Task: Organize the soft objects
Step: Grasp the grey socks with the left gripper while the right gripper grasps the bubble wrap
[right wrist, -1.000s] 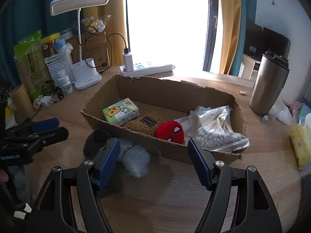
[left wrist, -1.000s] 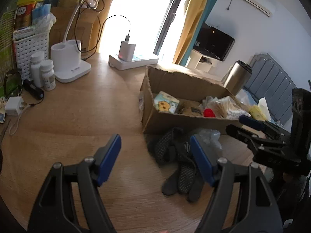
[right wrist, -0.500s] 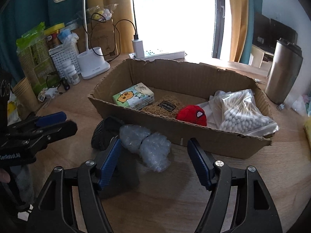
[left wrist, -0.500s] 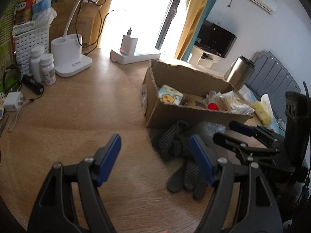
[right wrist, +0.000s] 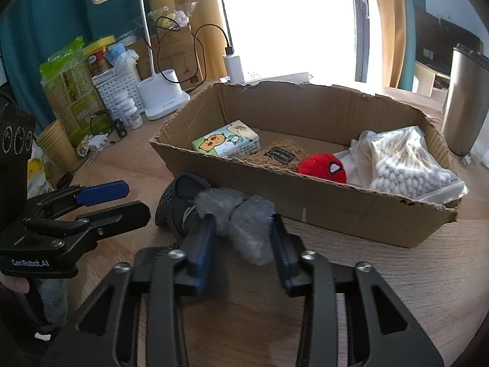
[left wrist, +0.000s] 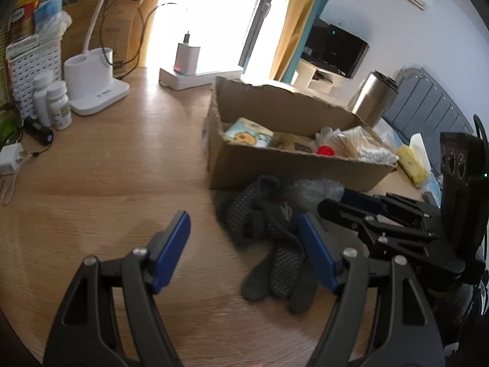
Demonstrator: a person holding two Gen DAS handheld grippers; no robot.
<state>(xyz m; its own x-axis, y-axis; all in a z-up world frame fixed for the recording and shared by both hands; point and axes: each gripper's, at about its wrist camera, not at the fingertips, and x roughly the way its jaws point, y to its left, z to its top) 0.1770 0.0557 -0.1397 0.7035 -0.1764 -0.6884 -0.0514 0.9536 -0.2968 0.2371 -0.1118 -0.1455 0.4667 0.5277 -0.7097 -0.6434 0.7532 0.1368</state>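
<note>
A wad of clear bubble wrap [right wrist: 244, 223] lies on the wooden table in front of a cardboard box [right wrist: 336, 208]. My right gripper [right wrist: 241, 244] has its jaws partly closed around the wrap, the pads at or near its sides. Dark grippy gloves [left wrist: 269, 244] lie beside the wrap, also seen in the right wrist view [right wrist: 180, 202]. My left gripper [left wrist: 244, 253] is open and empty, low over the table left of the gloves. The box holds a tissue pack [right wrist: 226, 143], a brown pad [right wrist: 278, 156], a red Spider-Man plush [right wrist: 324, 168] and a bag of cotton swabs [right wrist: 406, 162].
A white lamp base [left wrist: 91, 85], pill bottles [left wrist: 55, 107], a white basket [left wrist: 30, 70] and a charger [left wrist: 9, 159] stand at the left. A power strip [left wrist: 189, 76] lies behind the box. A steel tumbler [right wrist: 467, 101] stands right of the box.
My right gripper has moved down and forward onto the bubble wrap and narrowed its jaws around it. My left gripper has stayed open, shifting slightly closer to the gloves.
</note>
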